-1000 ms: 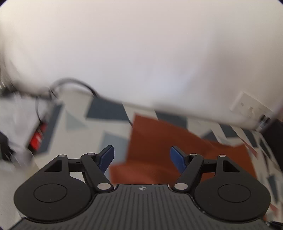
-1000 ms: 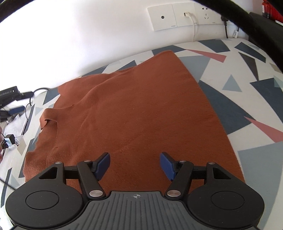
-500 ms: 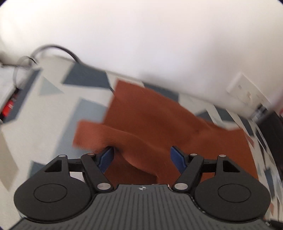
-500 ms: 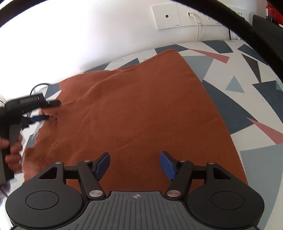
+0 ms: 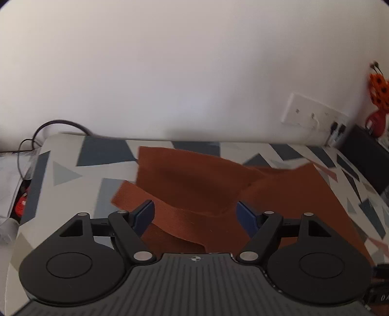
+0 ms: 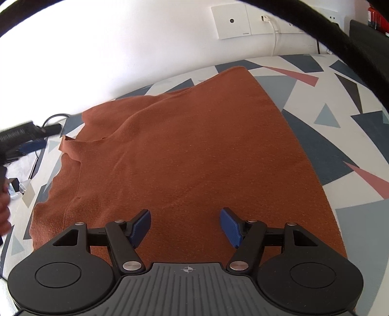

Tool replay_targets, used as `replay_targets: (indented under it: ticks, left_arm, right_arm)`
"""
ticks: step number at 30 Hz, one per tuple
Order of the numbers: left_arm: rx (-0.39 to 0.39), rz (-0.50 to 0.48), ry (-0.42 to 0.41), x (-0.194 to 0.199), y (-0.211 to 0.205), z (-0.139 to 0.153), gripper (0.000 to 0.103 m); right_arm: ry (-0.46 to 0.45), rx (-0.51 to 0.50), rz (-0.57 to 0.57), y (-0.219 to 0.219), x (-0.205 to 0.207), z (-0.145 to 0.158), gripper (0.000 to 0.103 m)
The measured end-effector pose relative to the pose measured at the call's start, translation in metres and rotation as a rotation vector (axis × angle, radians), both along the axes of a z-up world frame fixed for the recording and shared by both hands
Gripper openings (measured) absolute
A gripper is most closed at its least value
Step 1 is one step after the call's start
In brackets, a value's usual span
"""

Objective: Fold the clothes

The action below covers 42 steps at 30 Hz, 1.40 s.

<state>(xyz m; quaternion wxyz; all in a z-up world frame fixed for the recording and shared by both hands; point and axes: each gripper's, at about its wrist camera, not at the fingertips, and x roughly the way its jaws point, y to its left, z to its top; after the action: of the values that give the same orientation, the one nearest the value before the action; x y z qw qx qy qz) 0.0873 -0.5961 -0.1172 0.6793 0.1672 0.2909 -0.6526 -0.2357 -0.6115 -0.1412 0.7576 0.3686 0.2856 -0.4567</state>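
A rust-orange knit garment [image 6: 194, 150] lies spread flat on a table with a geometric-print cloth [image 6: 340, 126]. My right gripper [image 6: 184, 224] is open and empty, hovering low over the garment's near edge. In the left wrist view the garment [image 5: 218, 184] has a raised fold, and a rust strip of it [image 5: 167, 214] lies between my blue fingertips. My left gripper [image 5: 195, 215] is open, its jaws wide on either side of that strip, not closed on it. It also shows in the right wrist view [image 6: 29, 143] at the far left, beside the garment's folded corner [image 6: 73, 145].
A white wall with socket plates [image 6: 231, 21] stands behind the table. Black cables [image 5: 58, 126] and clutter lie past the table's left edge. A thick black cable [image 6: 328, 26] arcs across the right wrist view. A red and orange toy [image 5: 378, 102] stands at the far right.
My left gripper swung from the table's left edge to the garment's corner, and a strip of fabric now lies between its open jaws. The right gripper has barely moved.
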Motion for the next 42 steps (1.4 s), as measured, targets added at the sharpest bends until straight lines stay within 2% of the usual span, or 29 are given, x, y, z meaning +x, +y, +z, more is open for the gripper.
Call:
replay_targets:
  ticks: [1,3,7,9,11,14,16,20,23,25,28,31,35,37,39,41,42]
  left_arm:
    - [0.003,-0.012,-0.023,-0.006,-0.001,-0.003,0.076]
    - [0.009,0.042,-0.028,-0.001,-0.004,-0.008,0.076]
    - [0.014,0.281,0.089,0.047,-0.01,-0.015,0.076]
    - [0.007,0.358,0.16,0.071,-0.015,-0.019,0.076]
    - [0.01,0.395,0.227,0.088,-0.021,-0.024,0.076]
    - [0.024,0.377,0.302,0.101,-0.029,-0.032,0.073]
    - [0.037,0.347,0.337,0.103,-0.033,-0.037,0.057]
    - [0.047,0.332,0.401,0.107,-0.033,-0.045,0.049]
    - [0.049,0.334,0.441,0.111,-0.031,-0.05,0.036]
    - [0.057,0.336,0.453,0.114,-0.03,-0.052,0.011]
    - [0.058,0.362,0.441,0.113,-0.023,-0.047,0.007]
    - [0.029,0.417,0.469,0.109,-0.005,-0.031,0.006]
    - [-0.014,0.503,0.496,0.095,0.033,0.007,0.006]
    - [-0.022,0.553,0.497,0.089,0.046,0.022,0.006]
    - [-0.021,0.556,0.461,0.086,0.041,0.028,0.008]
    - [-0.007,0.551,0.419,0.084,0.031,0.03,0.021]
    - [-0.006,0.542,0.409,0.085,0.025,0.028,0.045]
  right_arm:
    - [0.0,0.0,0.001,0.0,0.0,0.0,0.061]
    - [-0.001,0.001,0.001,0.001,-0.001,0.001,0.061]
    - [-0.004,0.003,-0.004,0.004,-0.002,-0.001,0.061]
    - [-0.005,0.004,-0.006,0.004,0.0,-0.001,0.061]
    - [-0.01,0.006,-0.004,0.004,0.003,0.0,0.061]
    - [-0.024,0.008,0.01,0.004,0.011,0.001,0.062]
    - [-0.022,0.0,0.03,0.004,0.018,0.003,0.062]
    - [-0.018,-0.008,0.057,0.004,0.026,0.005,0.062]
    - [-0.014,-0.004,0.058,0.003,0.027,0.004,0.062]
    - [-0.011,0.001,0.057,0.003,0.028,0.003,0.062]
    - [-0.006,0.003,0.057,0.003,0.029,0.002,0.062]
    - [-0.01,0.006,0.059,0.002,0.03,0.003,0.062]
    - [-0.025,0.011,0.061,0.002,0.028,0.004,0.062]
    - [-0.031,0.014,0.059,0.001,0.027,0.004,0.062]
    - [-0.032,0.02,0.057,0.0,0.027,0.002,0.062]
    - [-0.031,0.023,0.054,-0.001,0.029,0.0,0.062]
    - [-0.031,0.024,0.055,-0.001,0.03,0.0,0.062]
